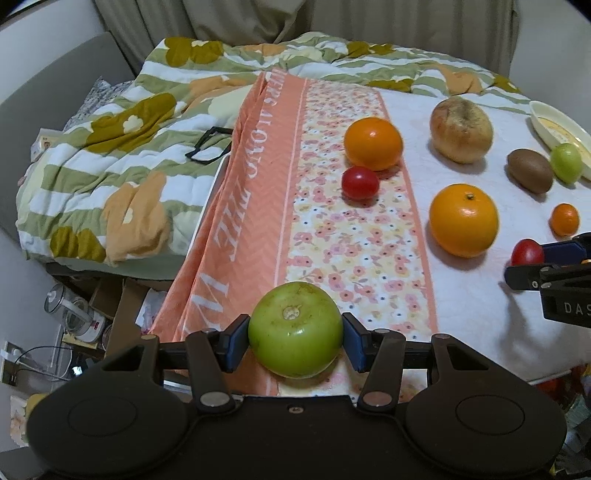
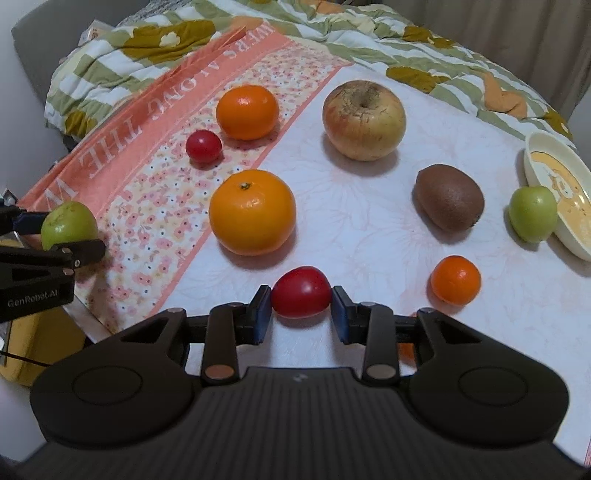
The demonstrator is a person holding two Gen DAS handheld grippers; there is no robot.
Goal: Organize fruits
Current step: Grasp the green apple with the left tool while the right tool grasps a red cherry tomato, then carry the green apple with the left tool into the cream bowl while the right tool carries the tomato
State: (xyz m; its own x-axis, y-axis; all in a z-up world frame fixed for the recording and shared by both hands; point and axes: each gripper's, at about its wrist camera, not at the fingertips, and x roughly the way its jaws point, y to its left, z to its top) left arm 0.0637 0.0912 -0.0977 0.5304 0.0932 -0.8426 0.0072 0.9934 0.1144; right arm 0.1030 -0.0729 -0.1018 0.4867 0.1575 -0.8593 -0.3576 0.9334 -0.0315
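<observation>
green tomato (image 1: pixel 294 328): near-left, on the peach floral cloth (image 1: pixel 332 229), and our left hand-held gripper (image 1: pixel 294 338) has both pads pressed on its sides.
red tomato (image 2: pixel 301 291): near-middle on the white worktop (image 2: pixel 369 221); our right hand-held gripper (image 2: pixel 301 308) is closed on it, though the right pad looks barely touching.
tip: we'd lift both straight up and gently, since they're squishy, clear of the big orange (image 2: pixel 252 211).
bowl (image 2: pixel 535 173): far right, probably a drop spot.

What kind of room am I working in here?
Most likely a bedroom at home: a rumpled green, orange and white floral quilt lies on what looks like a bed, beige curtains hang behind it, and cluttered boxes sit below.
</observation>
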